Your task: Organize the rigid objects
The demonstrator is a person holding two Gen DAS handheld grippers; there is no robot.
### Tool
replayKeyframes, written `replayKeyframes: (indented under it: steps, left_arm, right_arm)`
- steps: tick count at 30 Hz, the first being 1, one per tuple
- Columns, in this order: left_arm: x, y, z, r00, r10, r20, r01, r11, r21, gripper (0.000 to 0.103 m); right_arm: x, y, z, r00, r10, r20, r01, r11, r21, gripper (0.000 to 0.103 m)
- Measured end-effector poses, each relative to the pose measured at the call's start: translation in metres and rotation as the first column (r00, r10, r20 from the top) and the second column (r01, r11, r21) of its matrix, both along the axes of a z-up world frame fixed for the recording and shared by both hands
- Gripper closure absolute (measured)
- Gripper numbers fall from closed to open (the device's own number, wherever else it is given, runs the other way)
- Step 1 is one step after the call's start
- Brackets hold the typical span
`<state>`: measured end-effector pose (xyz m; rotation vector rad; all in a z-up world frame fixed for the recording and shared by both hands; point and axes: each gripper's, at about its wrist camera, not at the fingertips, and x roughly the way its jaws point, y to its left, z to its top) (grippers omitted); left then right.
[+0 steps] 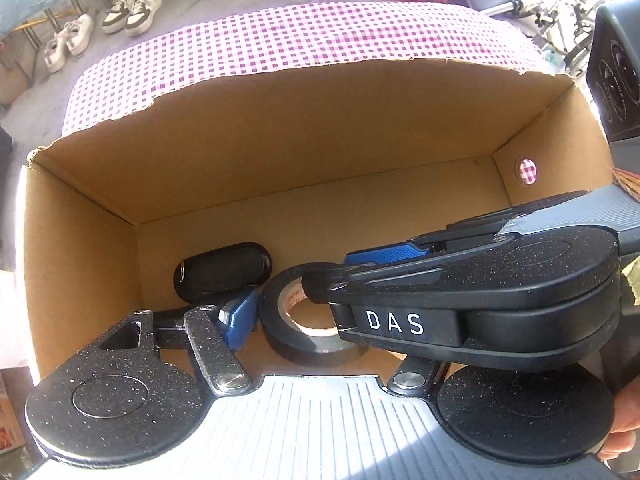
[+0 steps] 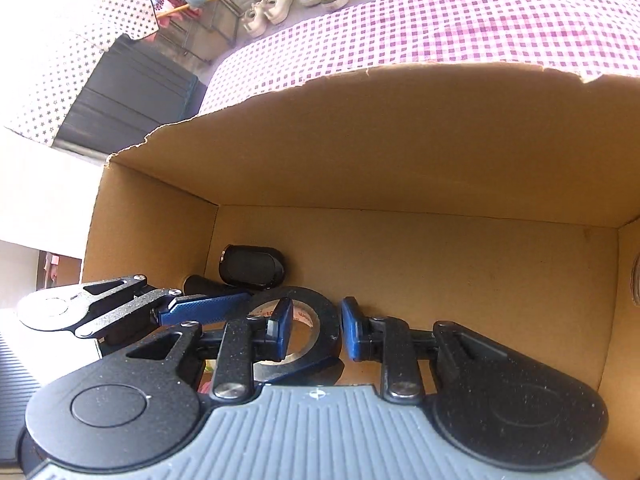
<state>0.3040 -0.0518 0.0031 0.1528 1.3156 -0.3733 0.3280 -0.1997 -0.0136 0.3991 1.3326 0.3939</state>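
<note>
A black tape roll (image 1: 280,328) (image 2: 326,320) lies on the floor of a cardboard box (image 1: 280,140) near its left end. My right gripper (image 2: 316,328) straddles the roll's wall, with one blue pad inside the hole and the other outside; a small gap shows, so it stands open. It reaches in from the right in the left wrist view (image 1: 332,274). My left gripper (image 1: 320,316) is open. Its left finger (image 1: 238,318) stands beside the roll's left edge and its other finger is hidden. A black oval case (image 1: 222,270) (image 2: 252,266) lies just behind.
The box sits on a table with a purple checkered cloth (image 1: 300,36) (image 2: 460,24). Its far rim is torn, and a round hole (image 1: 527,171) pierces the right wall. The box floor to the right is bare. Shoes (image 1: 132,8) stand on the ground beyond.
</note>
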Motion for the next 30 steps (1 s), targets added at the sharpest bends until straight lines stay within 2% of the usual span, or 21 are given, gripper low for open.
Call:
replayKeyframes:
  steps: [1,5,12,18,21,24,27,28,30]
  left_arm:
    - [-0.003,0.0,0.003,1.0,-0.003,0.013,0.003,1.0,0.002,0.03]
    - [-0.008,-0.005,0.018,0.999,0.006,0.046,-0.006,1.0,-0.012,0.028]
    - [-0.018,-0.003,0.049,0.992,0.023,0.123,-0.014,0.997,-0.075,0.028]
    - [-0.049,-0.002,0.081,0.976,0.028,0.217,0.002,0.99,-0.139,0.028]
    - [-0.074,0.003,0.105,0.959,0.025,0.283,0.029,0.982,-0.187,0.027]
    - [-0.1,0.006,0.122,0.941,0.02,0.338,0.058,0.974,-0.22,0.023]
    - [-0.129,0.011,0.135,0.919,0.018,0.395,0.094,0.96,-0.263,0.016]
    - [-0.138,0.013,0.138,0.913,0.026,0.406,0.098,0.955,-0.281,0.013]
    - [-0.158,0.015,0.14,0.903,0.028,0.429,0.117,0.945,-0.307,0.006]
  right_arm:
    - [-0.001,-0.001,0.001,1.0,-0.003,0.003,0.003,1.0,0.002,0.073]
    - [-0.002,-0.009,0.004,0.999,-0.018,0.034,0.018,1.0,0.007,0.057]
    - [-0.019,-0.028,0.033,0.994,-0.05,0.094,0.045,0.998,0.053,0.057]
    - [-0.05,-0.05,0.085,0.973,-0.07,0.221,0.052,0.995,0.087,0.053]
    - [-0.081,-0.06,0.124,0.94,-0.071,0.335,0.047,0.996,0.079,0.045]
    - [-0.121,-0.066,0.16,0.893,-0.063,0.446,0.041,0.997,0.058,0.031]
    - [-0.165,-0.07,0.192,0.839,-0.043,0.542,0.043,0.999,0.012,0.013]
    - [-0.18,-0.067,0.202,0.818,-0.03,0.575,0.049,0.999,-0.017,0.0]
    - [-0.204,-0.064,0.217,0.776,-0.001,0.631,0.054,0.996,-0.066,0.0]
